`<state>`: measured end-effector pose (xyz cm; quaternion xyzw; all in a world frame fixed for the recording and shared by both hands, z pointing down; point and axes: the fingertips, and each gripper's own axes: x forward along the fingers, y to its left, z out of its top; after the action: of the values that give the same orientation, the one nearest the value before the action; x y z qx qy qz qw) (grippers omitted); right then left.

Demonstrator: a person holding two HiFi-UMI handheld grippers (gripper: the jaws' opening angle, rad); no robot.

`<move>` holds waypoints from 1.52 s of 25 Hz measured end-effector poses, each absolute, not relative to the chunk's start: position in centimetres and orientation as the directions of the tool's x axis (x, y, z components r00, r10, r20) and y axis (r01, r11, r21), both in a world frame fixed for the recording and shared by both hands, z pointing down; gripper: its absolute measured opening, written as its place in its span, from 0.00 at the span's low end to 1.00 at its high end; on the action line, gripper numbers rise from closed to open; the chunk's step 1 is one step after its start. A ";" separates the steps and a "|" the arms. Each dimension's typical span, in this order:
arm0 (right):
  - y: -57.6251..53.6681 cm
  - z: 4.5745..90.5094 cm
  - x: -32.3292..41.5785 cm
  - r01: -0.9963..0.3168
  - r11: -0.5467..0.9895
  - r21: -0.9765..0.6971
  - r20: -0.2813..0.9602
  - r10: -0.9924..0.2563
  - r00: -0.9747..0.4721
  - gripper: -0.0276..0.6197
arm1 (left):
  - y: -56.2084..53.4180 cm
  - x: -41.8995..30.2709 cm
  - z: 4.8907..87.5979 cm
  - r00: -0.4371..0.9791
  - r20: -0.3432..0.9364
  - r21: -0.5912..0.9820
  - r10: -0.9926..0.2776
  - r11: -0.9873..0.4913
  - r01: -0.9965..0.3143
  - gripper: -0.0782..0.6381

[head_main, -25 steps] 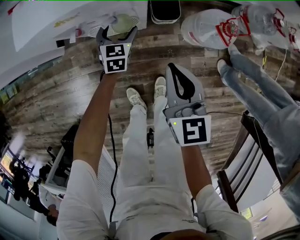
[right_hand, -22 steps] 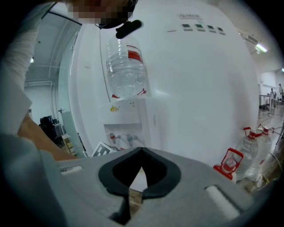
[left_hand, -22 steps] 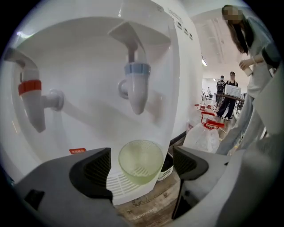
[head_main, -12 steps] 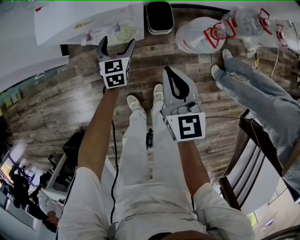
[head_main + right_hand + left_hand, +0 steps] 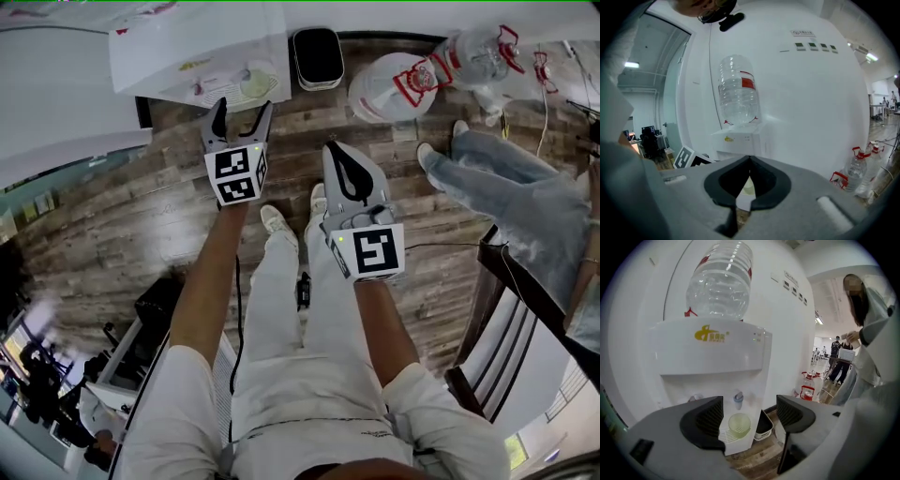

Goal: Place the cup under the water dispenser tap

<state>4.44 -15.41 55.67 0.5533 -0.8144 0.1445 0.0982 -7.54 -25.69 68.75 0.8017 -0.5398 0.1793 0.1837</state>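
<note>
The pale green cup (image 5: 739,424) stands on the water dispenser's (image 5: 712,348) drip tray (image 5: 725,437) beneath its blue tap (image 5: 738,400), while the left gripper's (image 5: 243,111) wide, empty jaws have just been narrowing and the right gripper's (image 5: 339,150) are together, empty.

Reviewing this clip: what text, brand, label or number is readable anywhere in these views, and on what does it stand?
Nothing reads clearly.
Gold logo on the water dispenser front: brand characters, too blurred to read.
Small plates on the wall: too small to read.
Red label on the top bottle: no legible print.
Red tag on the floor bottle: too small to read.
</note>
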 end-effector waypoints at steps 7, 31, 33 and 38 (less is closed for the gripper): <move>-14.5 50.9 4.8 -0.931 0.340 -0.132 0.293 -0.884 -0.364 0.04 | -23.7 -7.2 61.0 0.348 0.428 0.103 -0.834 -0.337 -0.936 0.51; -12.0 31.8 3.6 -0.905 0.391 -0.171 0.173 -0.892 -0.418 0.04 | -15.7 -8.6 34.0 0.306 0.256 0.116 -0.917 -0.285 -0.951 0.21; -11.6 30.5 3.5 -0.899 0.396 -0.185 0.164 -0.890 -0.426 0.04 | -14.8 -8.6 32.1 0.312 0.237 0.121 -0.920 -0.290 -0.949 0.17; -10.2 27.1 2.7 -0.880 0.435 -0.193 0.146 -0.874 -0.464 0.04 | -12.3 -8.3 28.2 0.336 0.210 0.120 -0.918 -0.317 -0.941 0.10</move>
<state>2.68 -10.24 27.14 0.5175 -0.8470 0.1211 0.0121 -8.26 -12.26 28.20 0.8098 -0.5739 0.0513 0.1107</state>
